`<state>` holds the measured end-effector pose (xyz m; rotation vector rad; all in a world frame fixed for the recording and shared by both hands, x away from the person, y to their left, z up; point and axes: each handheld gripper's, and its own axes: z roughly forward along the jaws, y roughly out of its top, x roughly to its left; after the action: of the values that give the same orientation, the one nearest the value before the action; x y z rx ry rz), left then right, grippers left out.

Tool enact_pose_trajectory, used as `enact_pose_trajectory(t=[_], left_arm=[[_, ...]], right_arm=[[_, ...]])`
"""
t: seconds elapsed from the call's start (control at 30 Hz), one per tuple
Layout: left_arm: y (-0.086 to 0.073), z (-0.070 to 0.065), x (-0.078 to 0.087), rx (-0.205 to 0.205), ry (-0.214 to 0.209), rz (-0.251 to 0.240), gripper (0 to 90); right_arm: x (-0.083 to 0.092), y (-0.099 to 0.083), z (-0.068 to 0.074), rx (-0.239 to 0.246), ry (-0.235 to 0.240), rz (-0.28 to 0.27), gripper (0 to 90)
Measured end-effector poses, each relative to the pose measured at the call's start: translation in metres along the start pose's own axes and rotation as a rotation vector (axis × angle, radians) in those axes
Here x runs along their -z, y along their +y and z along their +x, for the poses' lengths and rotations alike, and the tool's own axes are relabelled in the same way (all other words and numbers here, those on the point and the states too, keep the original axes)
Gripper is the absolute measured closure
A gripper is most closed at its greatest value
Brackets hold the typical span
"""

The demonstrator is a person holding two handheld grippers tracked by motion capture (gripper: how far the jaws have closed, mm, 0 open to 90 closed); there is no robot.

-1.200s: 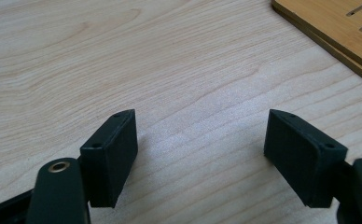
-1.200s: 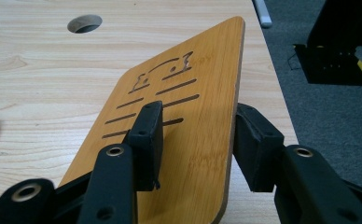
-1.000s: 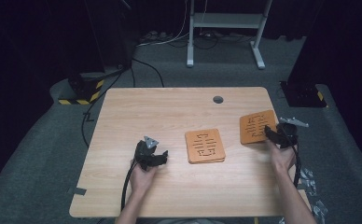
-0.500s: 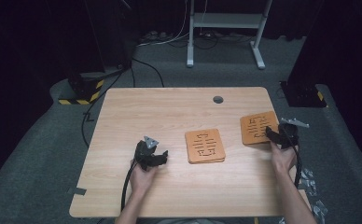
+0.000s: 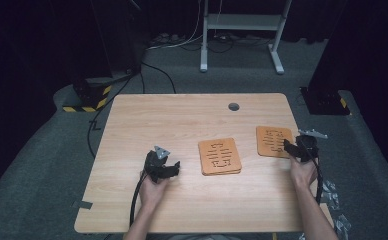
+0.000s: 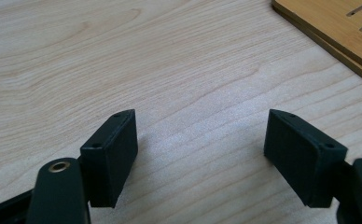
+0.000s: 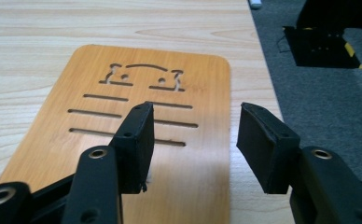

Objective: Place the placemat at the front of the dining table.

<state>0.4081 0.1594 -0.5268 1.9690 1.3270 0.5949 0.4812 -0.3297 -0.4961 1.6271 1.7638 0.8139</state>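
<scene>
A pale wood desk (image 5: pixel 182 120) stands on grey carpet (image 5: pixel 42 165) in a dark room. The right tool (image 5: pixel 293 148), jaws just opening and empty, hovers over the right-hand slotted board (image 5: pixel 271 140); the left tool (image 5: pixel 166 168) rests open and empty on bare wood left of the middle board (image 5: pixel 219 156).

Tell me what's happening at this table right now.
A person holds a claw in each hand over a wooden table. The right claw hangs over the near end of a slotted wooden board at the table's right edge, its jaws just opening, gripping nothing. The left claw rests open beside the stacked boards mid-table.
</scene>
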Motion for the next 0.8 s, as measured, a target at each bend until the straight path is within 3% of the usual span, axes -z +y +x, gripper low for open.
enact_pose_trajectory(t=[0.33,0.47,0.8], left_arm=[[0.000,0.000,0.000,0.000,0.000,0.000,25.9],[0.000,0.000,0.000,0.001,0.000,0.000,25.9],[0.000,0.000,0.000,0.002,0.000,0.000,25.9]], right_arm=[[0.010,0.000,0.012,0.013,0.076,-0.009,42.8],[0.014,-0.006,0.021,0.036,0.109,-0.027,42.8],[0.031,-0.015,0.034,0.036,0.199,-0.025,42.7]])
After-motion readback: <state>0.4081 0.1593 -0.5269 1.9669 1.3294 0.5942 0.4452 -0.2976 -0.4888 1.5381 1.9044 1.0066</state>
